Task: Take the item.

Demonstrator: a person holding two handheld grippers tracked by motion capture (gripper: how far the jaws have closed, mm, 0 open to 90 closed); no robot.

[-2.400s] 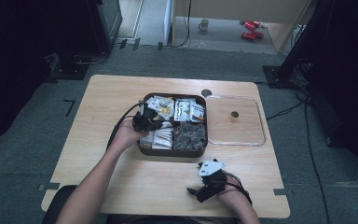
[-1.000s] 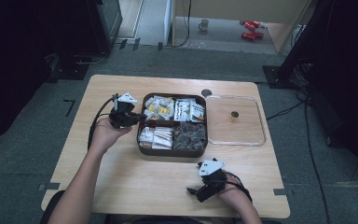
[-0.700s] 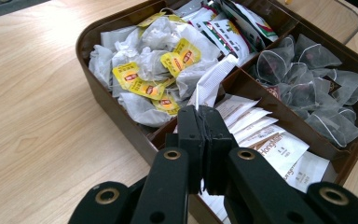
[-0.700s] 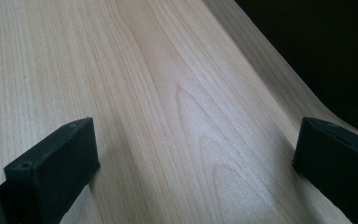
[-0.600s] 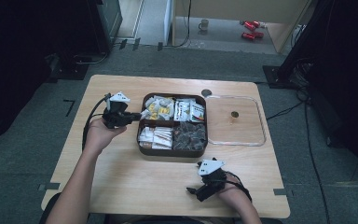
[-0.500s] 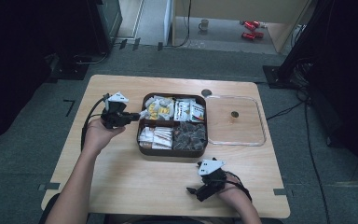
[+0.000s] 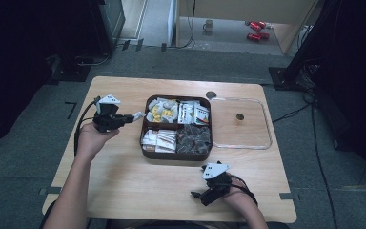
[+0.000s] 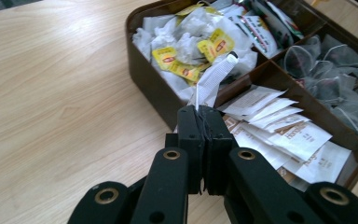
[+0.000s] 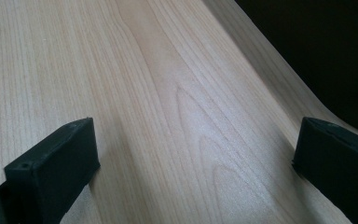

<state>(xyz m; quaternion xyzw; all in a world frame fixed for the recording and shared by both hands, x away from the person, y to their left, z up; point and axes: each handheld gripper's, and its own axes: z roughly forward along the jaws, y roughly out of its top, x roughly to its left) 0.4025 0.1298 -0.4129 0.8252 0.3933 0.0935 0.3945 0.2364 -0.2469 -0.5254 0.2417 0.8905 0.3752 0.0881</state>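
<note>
Pale wooden tabletop [image 7: 124, 176], and the left gripper [image 8: 204, 122] has its fingers pinched together on a white paper sachet [image 8: 213, 84] sticking out beyond their tips, beside the brown box [image 7: 145, 125]. Light, limp, easily torn; an edge grip suits it. Right gripper [image 9: 193, 154] rests, fingers apart.

High view overlooks table [image 7: 124, 176]; gripper views skim it closely
</note>
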